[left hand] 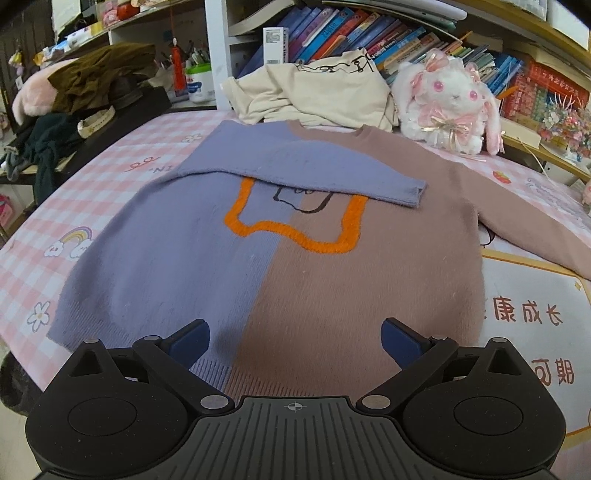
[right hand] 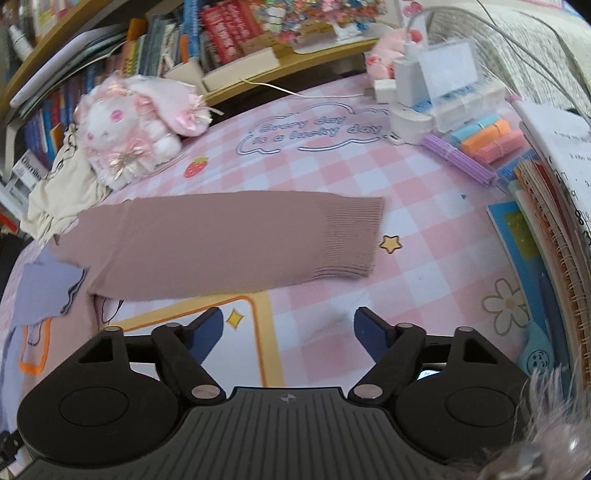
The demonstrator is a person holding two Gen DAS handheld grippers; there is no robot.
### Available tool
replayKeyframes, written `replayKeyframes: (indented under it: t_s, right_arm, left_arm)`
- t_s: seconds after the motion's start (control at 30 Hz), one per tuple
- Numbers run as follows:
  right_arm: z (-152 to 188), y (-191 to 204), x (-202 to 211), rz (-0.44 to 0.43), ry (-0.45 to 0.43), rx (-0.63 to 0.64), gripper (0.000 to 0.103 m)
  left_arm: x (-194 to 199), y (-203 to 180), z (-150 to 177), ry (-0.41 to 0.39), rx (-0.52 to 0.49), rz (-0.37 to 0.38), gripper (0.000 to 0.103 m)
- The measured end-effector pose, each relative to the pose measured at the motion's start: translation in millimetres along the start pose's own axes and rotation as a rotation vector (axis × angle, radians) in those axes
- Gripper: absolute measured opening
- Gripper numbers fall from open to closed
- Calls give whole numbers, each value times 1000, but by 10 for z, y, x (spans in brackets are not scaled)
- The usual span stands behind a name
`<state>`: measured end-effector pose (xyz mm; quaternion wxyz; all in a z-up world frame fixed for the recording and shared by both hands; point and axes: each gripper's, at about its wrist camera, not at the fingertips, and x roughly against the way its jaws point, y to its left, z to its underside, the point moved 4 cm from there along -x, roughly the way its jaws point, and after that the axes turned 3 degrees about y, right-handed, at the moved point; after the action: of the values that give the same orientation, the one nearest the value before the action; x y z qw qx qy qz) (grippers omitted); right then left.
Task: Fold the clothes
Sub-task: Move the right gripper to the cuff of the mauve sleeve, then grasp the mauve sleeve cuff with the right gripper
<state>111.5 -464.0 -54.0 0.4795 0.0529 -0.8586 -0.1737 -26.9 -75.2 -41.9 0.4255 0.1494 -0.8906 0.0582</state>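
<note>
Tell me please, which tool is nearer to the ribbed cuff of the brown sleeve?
Right. The right tool hangs open over the checked sheet just short of the ribbed cuff. The left tool is open over the sweater's hem, far from it.

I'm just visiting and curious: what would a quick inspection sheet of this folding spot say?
Surface: pink checked sheet, printed with clouds, stars and flowers.
Job's things: two-tone sweater lying flat; purple sleeve folded across the chest; brown sleeve stretched out sideways, not yet folded.
Clutter: plush rabbit, cream garment, coloured paper bundles, notebooks.
Grippers: left tool open above the hem; right tool open near the brown sleeve, holding nothing.
Cables: thin white cable running to white chargers.
Surroundings: packed bookshelves.
</note>
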Motion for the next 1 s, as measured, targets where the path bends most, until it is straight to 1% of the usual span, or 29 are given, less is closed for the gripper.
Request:
replayKeyframes:
  t_s: [0.07, 0.27, 0.3, 0.37, 0.47, 0.57, 0.63, 0.7, 0.77, 0.87, 1.0]
  right_arm:
    - [-29, -65, -24, -1, 5, -17, 69]
    - [-154, -244, -48, -7, -2, -64, 60]
    - [-180, -273, -57, -18, -7, -74, 59]
    - [-233, -324, -75, -38, -17, -100, 54]
    - [-300, -386, -107, -61, -25, -141, 49]
    - [-321, -437, -147, -128, -24, -215, 44]
    - [-329, -492, -188, -187, -19, -297, 42]
    - [-346, -534, -224, -225, -16, -371, 39]
    - [-366, -550, -247, -226, -12, -395, 30]
    - [-388, -557, -251, -204, -3, -394, 23]
    - [-409, -552, -250, -172, 5, -379, 21]
  left_arm:
    - [5, 11, 7, 1, 5, -6, 100]
    - [16, 44, 24, 5, 18, -21, 100]
    - [18, 49, 27, 6, 20, -23, 100]
    - [20, 59, 29, 7, 23, -27, 100]
    - [18, 62, 22, 8, 22, -31, 100]
    - [18, 57, 16, 8, 18, -36, 100]
    - [20, 64, 10, 7, 18, -37, 100]
    - [25, 70, 7, 6, 16, -40, 100]
    - [29, 76, 8, 4, 14, -42, 100]
    - [27, 102, 14, 4, 17, -44, 100]
    - [18, 153, 23, 7, 33, -45, 100]
